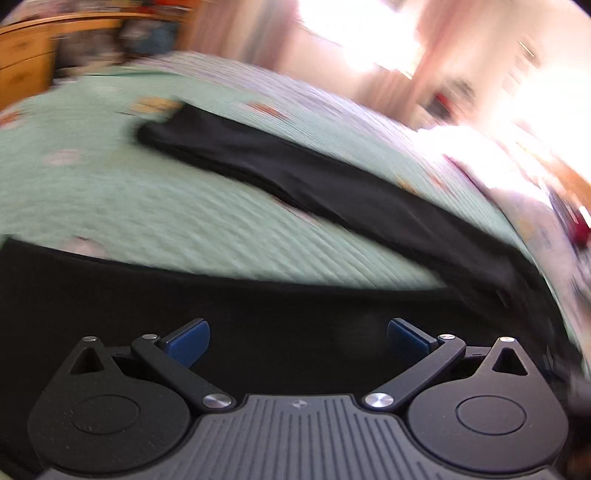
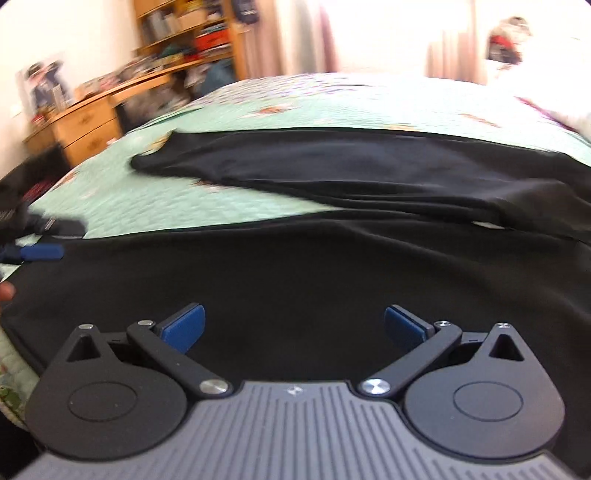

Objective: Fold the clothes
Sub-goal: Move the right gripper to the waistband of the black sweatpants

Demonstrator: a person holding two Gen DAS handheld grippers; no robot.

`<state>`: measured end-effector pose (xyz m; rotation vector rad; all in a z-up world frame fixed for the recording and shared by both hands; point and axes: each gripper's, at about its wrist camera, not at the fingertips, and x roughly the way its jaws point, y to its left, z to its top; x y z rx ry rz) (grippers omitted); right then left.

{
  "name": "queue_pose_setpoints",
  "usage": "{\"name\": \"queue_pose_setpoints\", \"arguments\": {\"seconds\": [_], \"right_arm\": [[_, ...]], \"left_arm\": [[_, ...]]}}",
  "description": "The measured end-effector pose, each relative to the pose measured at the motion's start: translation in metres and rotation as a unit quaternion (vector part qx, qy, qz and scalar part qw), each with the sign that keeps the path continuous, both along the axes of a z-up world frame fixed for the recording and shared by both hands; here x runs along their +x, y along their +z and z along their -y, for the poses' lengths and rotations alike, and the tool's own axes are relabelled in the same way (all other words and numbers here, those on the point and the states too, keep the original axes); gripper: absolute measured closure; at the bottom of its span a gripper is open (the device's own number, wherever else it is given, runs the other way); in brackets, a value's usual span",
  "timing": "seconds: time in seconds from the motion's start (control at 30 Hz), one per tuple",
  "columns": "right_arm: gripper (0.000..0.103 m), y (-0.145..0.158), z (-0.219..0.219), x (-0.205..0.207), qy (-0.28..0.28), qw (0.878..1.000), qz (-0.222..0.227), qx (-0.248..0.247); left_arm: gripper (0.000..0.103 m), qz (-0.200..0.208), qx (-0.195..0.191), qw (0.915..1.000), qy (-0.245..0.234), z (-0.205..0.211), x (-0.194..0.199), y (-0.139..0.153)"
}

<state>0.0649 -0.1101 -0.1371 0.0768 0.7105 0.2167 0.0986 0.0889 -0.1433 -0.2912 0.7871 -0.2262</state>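
A black garment (image 1: pixel 258 310) lies spread on a mint-green quilted bed (image 1: pixel 147 218). One long black part (image 1: pixel 295 177) stretches away toward the far left. My left gripper (image 1: pixel 298 341) is open and empty, just above the near black cloth. In the right wrist view the same garment (image 2: pixel 314 273) fills the foreground, with its long part (image 2: pixel 332 162) across the middle of the bed (image 2: pixel 147 206). My right gripper (image 2: pixel 294 328) is open and empty over the cloth. The left gripper's blue fingertip (image 2: pixel 40 253) shows at the left edge there.
A wooden desk with drawers (image 2: pixel 88 125) and shelves (image 2: pixel 184 33) stand beyond the bed's far left. Curtains and a bright window (image 2: pixel 369 33) are behind the bed. White bedding (image 2: pixel 554 99) lies at the far right. Both views are motion-blurred.
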Motion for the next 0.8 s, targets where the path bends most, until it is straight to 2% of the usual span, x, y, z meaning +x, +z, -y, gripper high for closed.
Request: {"name": "queue_pose_setpoints", "arguments": {"seconds": [0.03,0.13,0.17,0.27,0.4,0.47,0.5,0.67,0.77,0.8], "right_arm": [[0.000,0.000,0.010,-0.005,-0.013,1.000,-0.002,0.001],[0.000,-0.002,0.039,-0.018,-0.044,0.999,-0.010,0.007],[0.000,-0.002,0.047,-0.022,-0.051,0.999,-0.013,0.011],[0.000,-0.010,0.061,-0.030,-0.061,0.998,-0.021,0.024],[0.000,-0.021,0.081,-0.040,-0.074,0.996,-0.032,0.042],[0.000,-0.024,0.090,-0.047,-0.078,0.995,-0.031,0.048],[0.000,-0.026,0.095,-0.051,-0.079,0.995,-0.027,0.050],[0.000,-0.023,0.115,-0.075,-0.085,0.995,0.011,0.043],[0.000,-0.018,0.135,-0.086,-0.094,0.994,0.039,0.041],[0.001,-0.017,0.143,-0.088,-0.102,0.993,0.046,0.033]], "left_arm": [[0.001,-0.009,0.003,0.9998,-0.018,0.010,0.001,-0.006],[0.001,-0.048,0.016,0.9987,-0.001,0.016,0.007,-0.028],[0.002,-0.041,0.012,0.9991,-0.001,0.011,0.006,-0.028],[0.009,-0.042,-0.002,0.9985,0.034,-0.017,0.000,-0.022],[0.009,-0.047,0.018,0.9936,0.101,-0.070,-0.009,-0.023],[0.010,-0.040,0.007,0.9939,0.103,-0.087,-0.017,-0.023],[0.014,-0.037,0.005,0.9937,0.106,-0.095,-0.021,-0.023],[0.016,-0.049,0.064,0.9853,0.150,-0.092,-0.027,-0.013],[0.010,-0.057,0.117,0.9768,0.170,-0.076,-0.028,-0.005],[0.010,-0.053,0.119,0.9777,0.164,-0.067,-0.031,-0.001]]}}
